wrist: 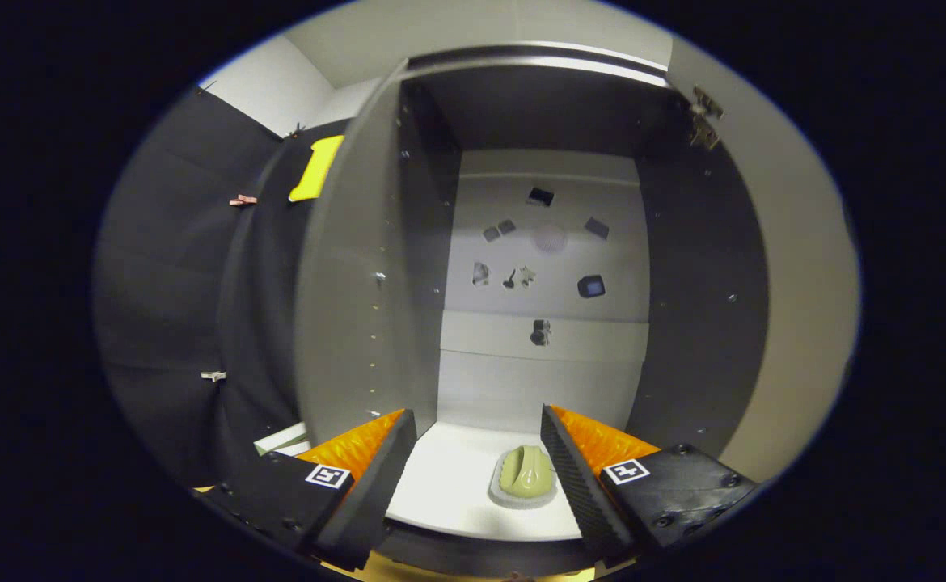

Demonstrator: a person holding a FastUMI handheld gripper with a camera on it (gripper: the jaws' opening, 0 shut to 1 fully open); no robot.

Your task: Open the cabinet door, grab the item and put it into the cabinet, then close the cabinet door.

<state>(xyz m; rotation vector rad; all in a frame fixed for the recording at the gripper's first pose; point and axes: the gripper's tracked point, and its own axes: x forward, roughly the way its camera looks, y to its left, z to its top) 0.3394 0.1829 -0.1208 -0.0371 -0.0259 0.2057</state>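
Gripper jaws spread wide, green item on cabinet floor btwn them, nearer right finger, untouched, door open.

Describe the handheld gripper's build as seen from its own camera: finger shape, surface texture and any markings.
The gripper has two wedge-shaped fingers tapering toward their tips, with ribbed, saw-toothed inner faces. Each sits on a blocky dark base with visible screw heads, and each base carries a small square black-and-white fiducial marker. No cables show.
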